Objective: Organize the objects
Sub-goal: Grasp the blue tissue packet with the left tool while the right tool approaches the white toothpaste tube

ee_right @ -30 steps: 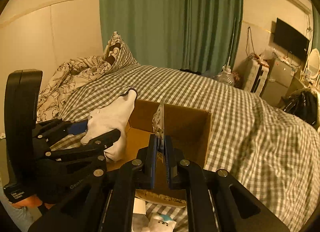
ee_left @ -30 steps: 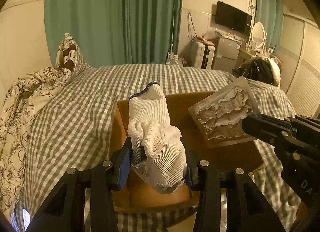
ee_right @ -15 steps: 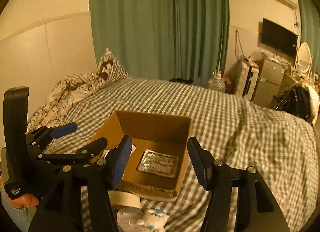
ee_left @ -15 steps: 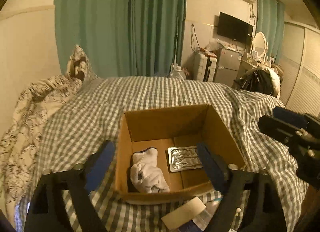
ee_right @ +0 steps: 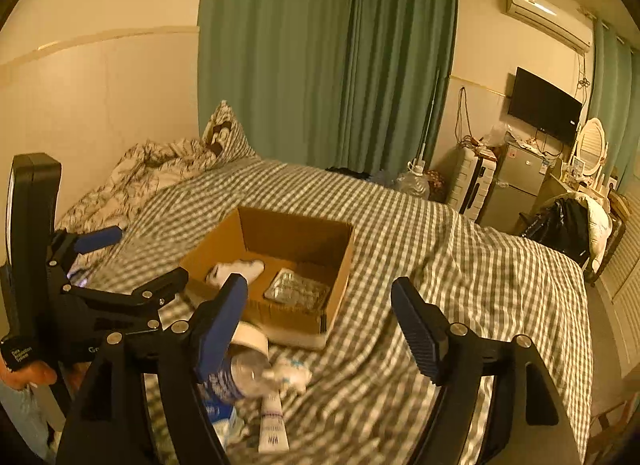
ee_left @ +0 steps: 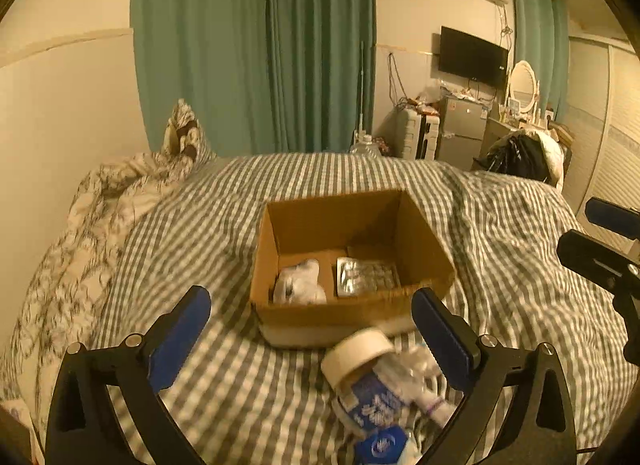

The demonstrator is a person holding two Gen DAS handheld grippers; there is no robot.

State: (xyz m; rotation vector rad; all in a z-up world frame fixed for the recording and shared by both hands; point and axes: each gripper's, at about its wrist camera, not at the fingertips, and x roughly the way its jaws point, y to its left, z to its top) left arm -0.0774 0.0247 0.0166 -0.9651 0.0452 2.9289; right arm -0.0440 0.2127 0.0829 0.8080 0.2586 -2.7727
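- bed (ee_left: pixel 200 233) under a grey-and-white checked cover, filling most of both views and carrying everything below.
- cardboard box (ee_left: pixel 424 249) open on the cover, flaps folded away; already holding two things.
- left claw (ee_left: pixel 310 329) spread wide and empty, hovering on the near side of the box above the loose pile.
- right claw (ee_right: pixel 320 317) likewise spread wide with nothing between its fingers, pointing over the box's near corner.
- white sock (ee_left: pixel 300 283) bunched in the left part of the box floor, against the near wall.
- silver blister pack (ee_left: pixel 366 275) lying flat just beside the sock, in the right part of the box.
- loose pile on the cover just in front of the box: tape roll (ee_left: pixel 358 349) lying on a clear bottle (ee_right: pixel 240 375) with a blue label, a small white tube (ee_right: pixel 272 419), and other bits too blurred to name.
- step judged: between drops, two items stowed, next pick not yet begun.
- next move likely calls for lowering one claw onto the pile, taking the tape roll first since on top, closing across its rim, then lifting over the box wall without dragging the bottle along.
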